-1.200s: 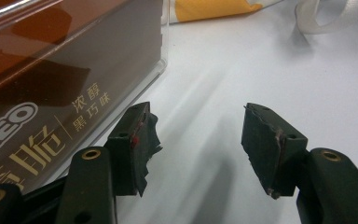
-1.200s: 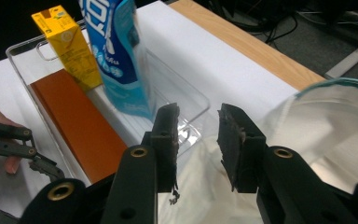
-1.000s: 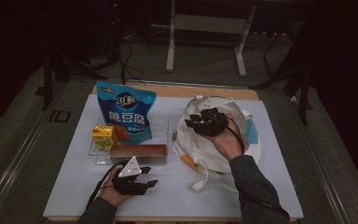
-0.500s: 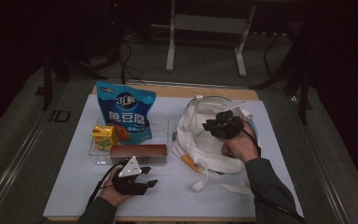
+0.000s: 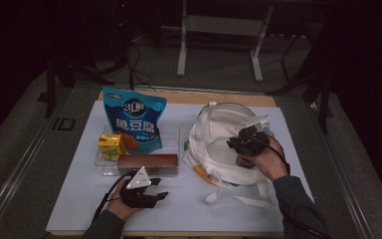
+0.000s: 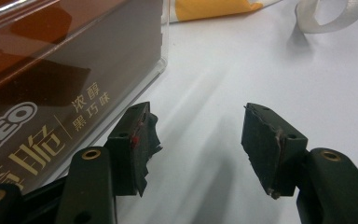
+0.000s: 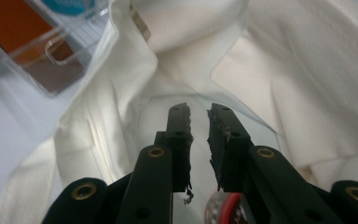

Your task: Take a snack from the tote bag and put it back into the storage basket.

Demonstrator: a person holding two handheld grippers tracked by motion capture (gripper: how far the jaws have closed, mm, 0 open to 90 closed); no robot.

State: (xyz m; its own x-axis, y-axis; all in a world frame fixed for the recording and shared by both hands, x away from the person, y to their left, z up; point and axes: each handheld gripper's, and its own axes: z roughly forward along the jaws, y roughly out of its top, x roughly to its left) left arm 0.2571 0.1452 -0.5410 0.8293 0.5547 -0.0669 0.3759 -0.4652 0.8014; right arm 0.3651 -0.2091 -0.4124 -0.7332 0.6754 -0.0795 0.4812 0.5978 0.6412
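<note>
The right gripper [image 5: 243,140], jaws just closing to a narrow empty gap, hangs over the white tote bag [image 5: 214,149]; the left gripper [image 5: 146,195], jaws spread and empty, rests on bare table [image 5: 79,199] near the clear tray [image 5: 104,167].

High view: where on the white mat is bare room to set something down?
Bare mat lies along the near-left edge, left of the left claw, and in the near strip between that claw and the tote bag's straps. The far right beyond the tote bag is narrow. The middle is crowded: clear tray, blue snack pouch, brown box.
</note>
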